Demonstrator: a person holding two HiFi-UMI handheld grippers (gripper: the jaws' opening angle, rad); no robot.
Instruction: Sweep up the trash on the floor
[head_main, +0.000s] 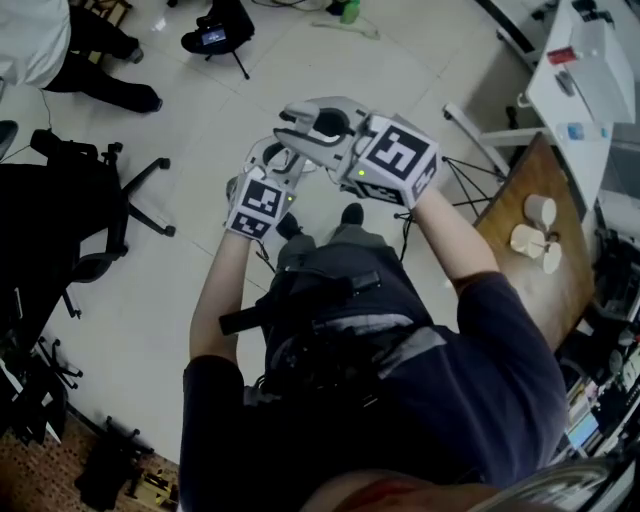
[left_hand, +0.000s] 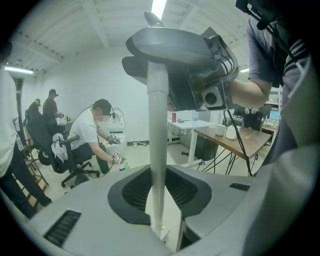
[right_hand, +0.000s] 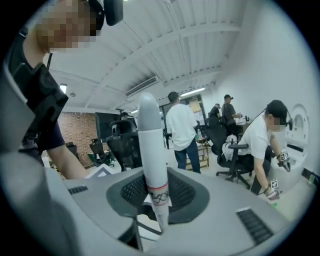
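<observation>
Both grippers are raised in front of the person's chest, close together, above pale floor tiles. My left gripper (head_main: 272, 153) is shut on a thin grey-white pole (left_hand: 157, 130), which stands upright between its jaws and ends in a broad grey top piece (left_hand: 170, 47). My right gripper (head_main: 305, 125) is shut on a white, round-topped handle (right_hand: 151, 150) with a red band and dark print low down. The lower ends of both poles are hidden, so I cannot tell which is the broom. No trash shows on the floor beneath me.
A wooden table (head_main: 520, 215) with white cups stands at the right, with cables and thin legs beside it. A black office chair (head_main: 100, 230) is at the left. A seated person (left_hand: 90, 135) leans over a green bottle (left_hand: 123, 165) on the floor. Others stand behind (right_hand: 182, 130).
</observation>
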